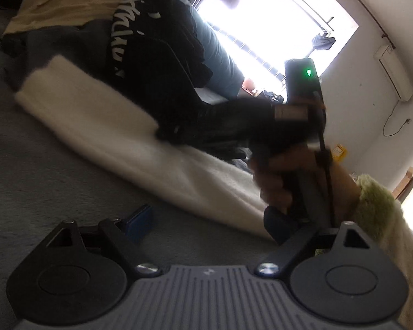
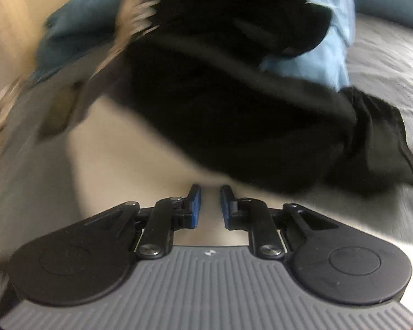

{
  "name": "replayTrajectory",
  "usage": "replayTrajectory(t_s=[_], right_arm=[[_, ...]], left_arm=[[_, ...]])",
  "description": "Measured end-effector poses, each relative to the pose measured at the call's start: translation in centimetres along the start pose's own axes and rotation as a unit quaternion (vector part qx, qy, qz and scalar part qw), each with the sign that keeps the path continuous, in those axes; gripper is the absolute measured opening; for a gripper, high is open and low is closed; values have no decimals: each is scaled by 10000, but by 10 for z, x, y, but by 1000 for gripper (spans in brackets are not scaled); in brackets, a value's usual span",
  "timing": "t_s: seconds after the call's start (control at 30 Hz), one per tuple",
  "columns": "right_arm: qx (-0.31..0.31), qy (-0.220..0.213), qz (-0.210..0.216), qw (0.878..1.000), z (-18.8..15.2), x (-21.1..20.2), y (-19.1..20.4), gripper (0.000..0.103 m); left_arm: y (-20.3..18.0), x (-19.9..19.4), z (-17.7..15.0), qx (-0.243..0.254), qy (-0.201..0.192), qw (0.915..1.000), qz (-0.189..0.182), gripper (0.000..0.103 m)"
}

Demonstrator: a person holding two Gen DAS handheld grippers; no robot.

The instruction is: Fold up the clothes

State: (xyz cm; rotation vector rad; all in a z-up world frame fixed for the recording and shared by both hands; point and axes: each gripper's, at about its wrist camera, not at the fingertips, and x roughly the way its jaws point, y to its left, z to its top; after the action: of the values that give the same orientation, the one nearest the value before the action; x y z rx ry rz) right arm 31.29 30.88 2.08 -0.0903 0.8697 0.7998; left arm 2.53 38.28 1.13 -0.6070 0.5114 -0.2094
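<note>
A fluffy white garment (image 1: 110, 115) lies stretched across the grey bed (image 1: 41, 178). A black garment with white lettering (image 1: 151, 55) is heaped on its far side. My left gripper (image 1: 209, 222) hovers low over the bedding near the white garment's edge, open, with nothing between its blue pads (image 1: 140, 220). A hand (image 1: 275, 181) holds my right gripper (image 1: 179, 134) over the place where black meets white. In the right wrist view that gripper (image 2: 209, 206) is nearly closed to a narrow slit above the white garment (image 2: 124, 151), just short of the black garment (image 2: 234, 110). I see nothing pinched.
A beige garment (image 1: 68, 0) and light blue cloth (image 2: 325, 55) lie behind the black heap. A green fluffy sleeve (image 1: 377, 200) covers the arm at right. A bright window (image 1: 261, 27) and a white wall stand beyond the bed (image 2: 385, 68).
</note>
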Motion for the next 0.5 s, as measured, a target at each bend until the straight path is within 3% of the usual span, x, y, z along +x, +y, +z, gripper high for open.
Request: replayTrajectory(t_s=[0.1,0.17,0.23,0.37,0.5], right_arm=[[218,-186,135,9995,-2,-25,3,17],[110,-225,270,9993,-14,-52,12,17],[61,-316,142,9994,-23,-75,19,17],[337,-424,161,9984,-46,-107,22,21],[553,-429,80,9975,-61,-120,29,22]], left_arm=[[12,-10,5,-242,-188,9995,47,89],[23,-18,10,-436,-400,9979,249,89],[39,-26,15,-773,-612,9940,478,89],[62,-41,28,-1316,-1144,9807,885,85],[74,-46,37,-1407,-1656,9632,1581,87]])
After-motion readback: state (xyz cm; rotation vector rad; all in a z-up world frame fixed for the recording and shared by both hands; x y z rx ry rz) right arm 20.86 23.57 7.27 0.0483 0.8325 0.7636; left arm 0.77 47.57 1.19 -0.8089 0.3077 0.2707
